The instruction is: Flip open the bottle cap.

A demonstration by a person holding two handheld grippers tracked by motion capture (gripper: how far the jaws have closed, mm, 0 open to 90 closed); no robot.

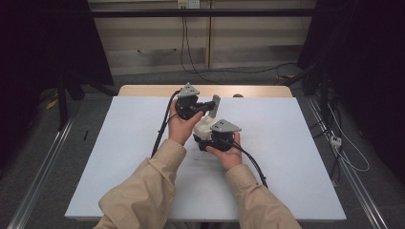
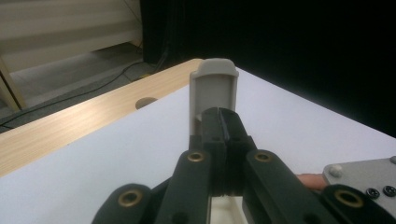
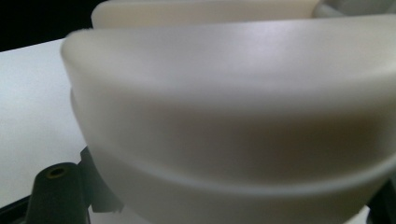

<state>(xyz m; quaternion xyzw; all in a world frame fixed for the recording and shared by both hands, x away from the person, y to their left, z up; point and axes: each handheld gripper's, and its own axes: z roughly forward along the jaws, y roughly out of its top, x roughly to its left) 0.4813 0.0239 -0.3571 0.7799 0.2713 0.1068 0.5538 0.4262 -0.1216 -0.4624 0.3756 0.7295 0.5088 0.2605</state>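
Both grippers are clamping: our right gripper [image 1: 216, 141] is steadying the cream body [image 1: 206, 127] while our left gripper [image 1: 206, 107] is pinching its grey lever [image 1: 216, 104].

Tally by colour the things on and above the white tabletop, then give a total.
Black two-jaw tongs: 2, the left tongs and the right tongs.
Cream-white plastic object with an upright grey-beige handle: 1.
White table: 1.
Total: 4.

Dim, evenly lit from above, dark at the sides; soft sheen and close-range blur on the cream object [image 3: 233, 116].
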